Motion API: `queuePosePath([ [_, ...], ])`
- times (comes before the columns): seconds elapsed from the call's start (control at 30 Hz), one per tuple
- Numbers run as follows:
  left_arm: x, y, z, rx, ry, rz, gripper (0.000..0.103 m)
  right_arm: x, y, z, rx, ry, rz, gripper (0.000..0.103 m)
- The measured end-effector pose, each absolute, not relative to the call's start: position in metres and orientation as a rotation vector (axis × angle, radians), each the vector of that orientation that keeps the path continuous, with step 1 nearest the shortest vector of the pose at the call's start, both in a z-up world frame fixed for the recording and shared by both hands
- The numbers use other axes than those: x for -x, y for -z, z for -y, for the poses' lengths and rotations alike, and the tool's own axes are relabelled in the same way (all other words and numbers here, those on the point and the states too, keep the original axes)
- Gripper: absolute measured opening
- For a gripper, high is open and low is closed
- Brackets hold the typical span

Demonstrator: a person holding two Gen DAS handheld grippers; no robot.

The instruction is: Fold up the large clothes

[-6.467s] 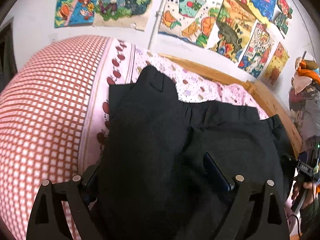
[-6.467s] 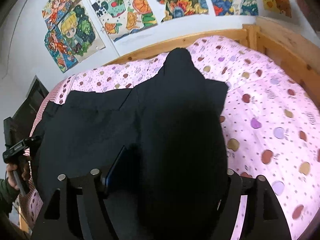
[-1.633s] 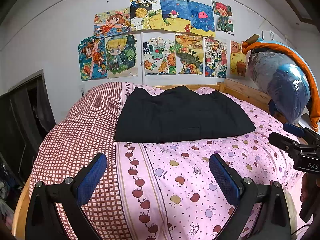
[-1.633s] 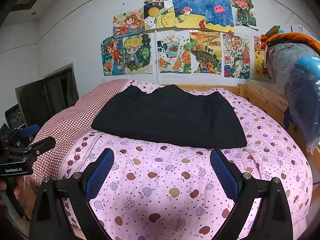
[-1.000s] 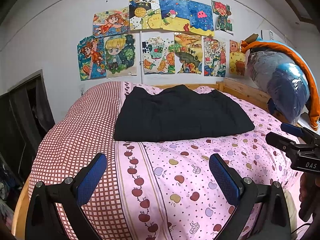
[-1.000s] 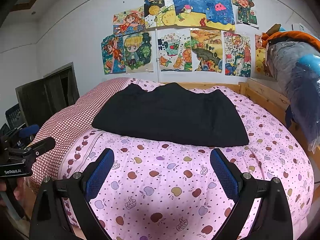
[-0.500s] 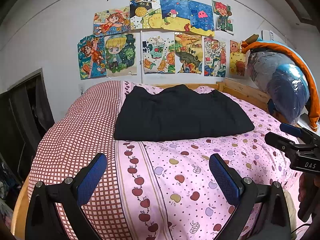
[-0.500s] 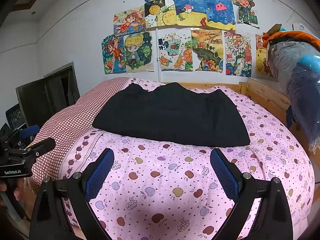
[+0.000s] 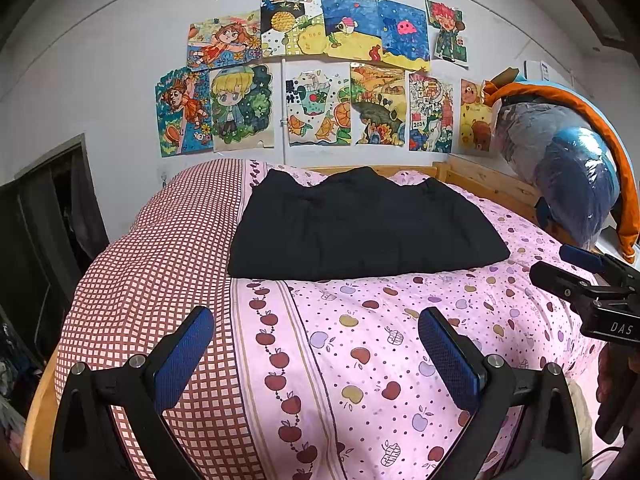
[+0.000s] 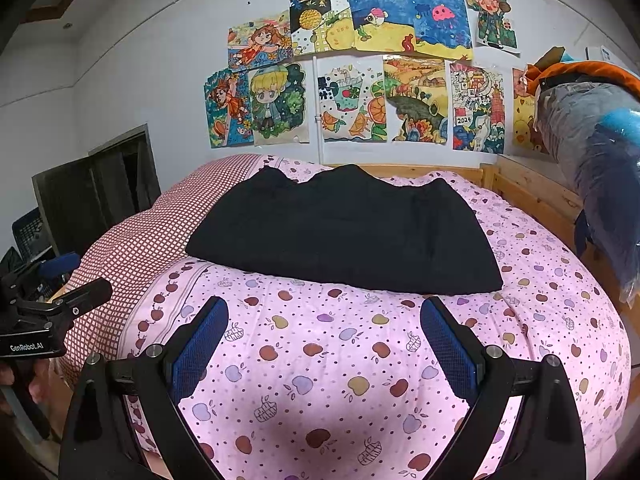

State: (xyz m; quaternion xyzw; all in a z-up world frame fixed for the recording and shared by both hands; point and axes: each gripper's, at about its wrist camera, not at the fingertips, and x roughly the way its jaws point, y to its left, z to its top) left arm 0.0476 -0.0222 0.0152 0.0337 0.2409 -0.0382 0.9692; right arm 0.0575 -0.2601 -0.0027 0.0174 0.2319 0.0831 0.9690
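Garment: a black garment [image 9: 360, 228] lies flat as a broad rectangle in the centre of both views, on the far half of the bed, its left edge touching the red checked strip [image 9: 168, 248].
Bedcover: pink quilt [image 10: 360, 360] with an apple print fills the lower half of each frame, bare between the tongs and the garment.
Left gripper [image 9: 316, 354]: jaws wide apart, nothing between the blue pads, low in the frame and well apart from the cloth.
Right gripper [image 10: 324, 348]: likewise spread and empty, held short of the garment's near edge.
Step in hand: apparently a pause between folds; whether the stack has one layer or several cannot be told from this angle.
Next move: probably another fold, which calls for both tongs to reach forward and pinch two corners of one edge together.
Background: drawings [image 10: 360, 72] on the upper wall.
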Motion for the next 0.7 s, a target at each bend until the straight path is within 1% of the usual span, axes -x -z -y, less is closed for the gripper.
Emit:
queuePosePath([
  [0.7, -0.0463, -0.013, 0.0247, -0.061, 0.08, -0.503, 0.103, -0.0588, 0.0023, 0.2579, -0.035, -0.169, -0.472, 0.094],
])
